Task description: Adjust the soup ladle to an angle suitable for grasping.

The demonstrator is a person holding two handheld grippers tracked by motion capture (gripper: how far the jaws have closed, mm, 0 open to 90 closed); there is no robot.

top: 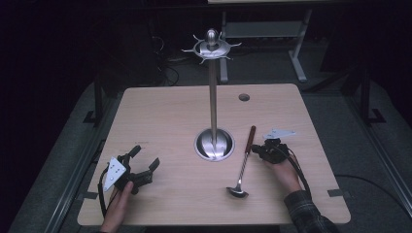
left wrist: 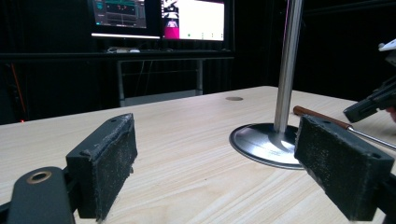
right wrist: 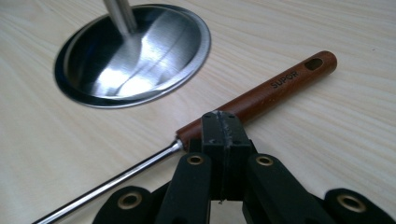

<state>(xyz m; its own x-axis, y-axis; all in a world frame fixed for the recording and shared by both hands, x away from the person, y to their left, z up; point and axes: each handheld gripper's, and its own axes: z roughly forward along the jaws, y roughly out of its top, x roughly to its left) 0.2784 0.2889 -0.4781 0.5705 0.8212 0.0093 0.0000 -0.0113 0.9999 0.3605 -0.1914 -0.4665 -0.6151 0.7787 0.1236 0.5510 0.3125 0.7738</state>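
Note:
A ladle lies on the wooden table (top: pixel 165 121) with its brown wooden handle (top: pixel 250 138) toward the far side and its steel bowl (top: pixel 237 191) toward me. My right gripper (top: pixel 254 149) is beside the handle's lower end; in the right gripper view its jaws (right wrist: pixel 223 128) are shut pad to pad with nothing between them, tips just in front of the handle (right wrist: pixel 266 95). My left gripper (top: pixel 145 157) rests at the front left, open, its pads (left wrist: pixel 112 163) wide apart over bare wood. A steel hook stand (top: pixel 213 97) rises from a round base (top: pixel 214 144) at the table's middle.
Hooks ring the stand's top (top: pixel 212 48). A cable hole (top: pixel 244 97) sits near the far edge. Monitors (left wrist: pixel 159 18) and a desk frame stand beyond the table in the dark. In the left gripper view the right gripper (left wrist: pixel 373 102) shows at far right.

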